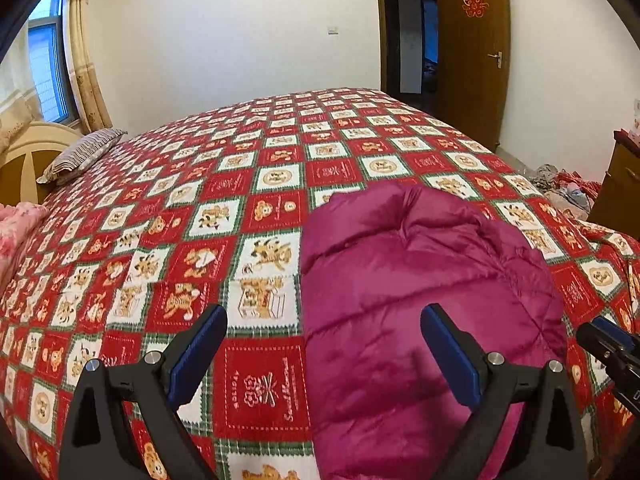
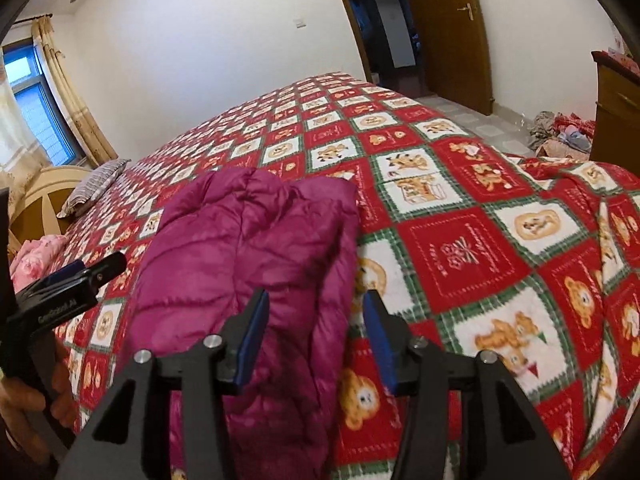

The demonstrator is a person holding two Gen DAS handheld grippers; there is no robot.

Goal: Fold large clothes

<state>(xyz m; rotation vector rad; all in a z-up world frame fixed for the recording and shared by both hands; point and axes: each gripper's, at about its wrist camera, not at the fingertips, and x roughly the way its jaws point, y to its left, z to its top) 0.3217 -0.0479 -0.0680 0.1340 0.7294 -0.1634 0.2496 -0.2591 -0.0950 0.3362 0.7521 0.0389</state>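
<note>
Jaws are standing apart on both sides and gripping nothing: your left gripper (image 1: 324,354) is gaping wide above the near left edge of the purple down jacket (image 1: 420,280), and your right gripper (image 2: 316,340) is parted about halfway, hovering over the jacket's right edge with no fabric pinched between the pads.

The jacket is lying on the bed (image 1: 168,208), on the red patchwork bedspread, already bundled into a long puffy slab running away from you, with its far end rounded and bulging. It is looking like a fold well along, though what lies under the top layer is hidden.

For the next fold, you are wanting both grippers low at the near corners, one on each side, matching each other. Be biting deep enough to catch every layer, since the shiny quilted shell is probably slipping easily and the filling is springing back. Be lifting both corners together and carrying them evenly toward the far end, so that the slab is not skewing. Be keeping the pads clear of the bedspread, or you are dragging it up with the jacket. After laying it down, be pressing the air out before letting go.
</note>
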